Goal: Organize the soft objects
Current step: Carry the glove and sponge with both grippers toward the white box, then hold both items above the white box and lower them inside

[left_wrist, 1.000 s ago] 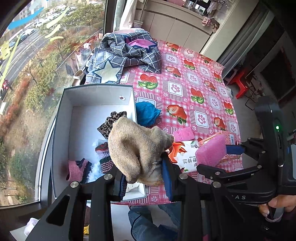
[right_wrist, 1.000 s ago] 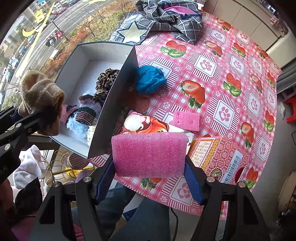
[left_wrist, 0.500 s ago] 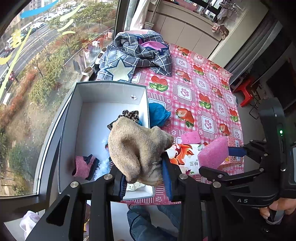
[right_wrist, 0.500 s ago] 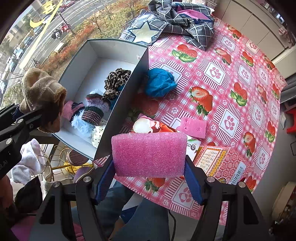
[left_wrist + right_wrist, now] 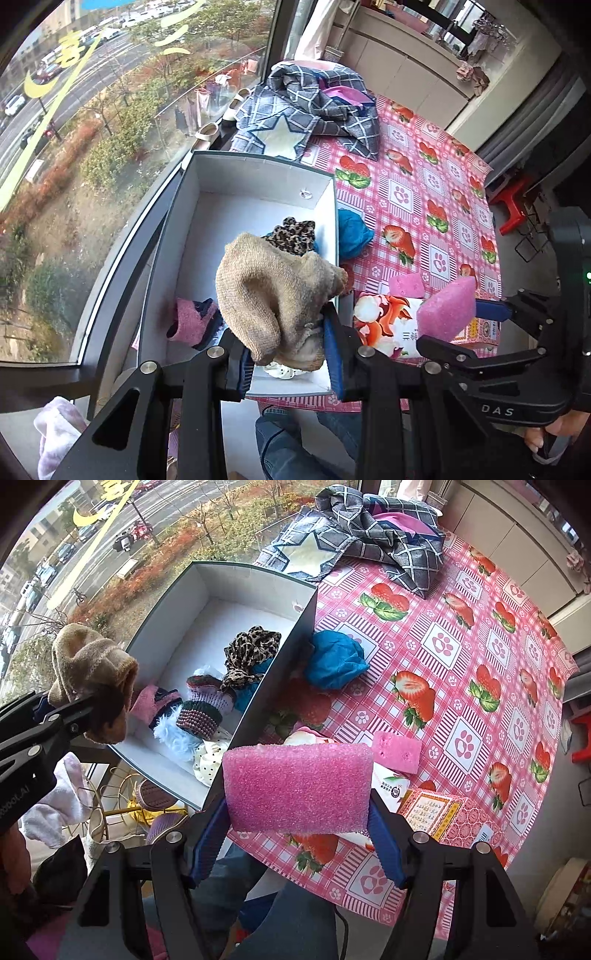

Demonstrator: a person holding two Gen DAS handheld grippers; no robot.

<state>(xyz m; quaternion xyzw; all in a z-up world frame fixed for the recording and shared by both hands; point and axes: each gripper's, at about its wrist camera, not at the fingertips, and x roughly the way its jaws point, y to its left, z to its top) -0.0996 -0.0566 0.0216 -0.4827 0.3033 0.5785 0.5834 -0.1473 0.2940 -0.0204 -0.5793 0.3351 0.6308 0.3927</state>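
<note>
My left gripper (image 5: pixel 290 332) is shut on a tan knitted sock (image 5: pixel 273 291) and holds it above the near end of the white box (image 5: pixel 258 173). The right wrist view shows the same sock (image 5: pixel 88 664) at the left, over the box's near corner. My right gripper (image 5: pixel 297 801) is shut on a pink foam sponge (image 5: pixel 297 782), gripped by its two ends above the table's front edge, right of the box wall (image 5: pixel 288 664). In the box lie a leopard-print scrunchie (image 5: pixel 251 650), knitted socks (image 5: pixel 207 701) and a pink sock (image 5: pixel 188 319).
A blue cloth ball (image 5: pixel 336 661) and a small pink sponge (image 5: pixel 397 751) lie on the strawberry tablecloth (image 5: pixel 461 664). A snack packet (image 5: pixel 384 317) and a red carton (image 5: pixel 443 816) sit near the front edge. A plaid garment (image 5: pixel 369 535) lies at the back. A window runs along the left.
Both grippers have drifted toward the window side, so the box sits further right in both views. Both grips are unchanged.
</note>
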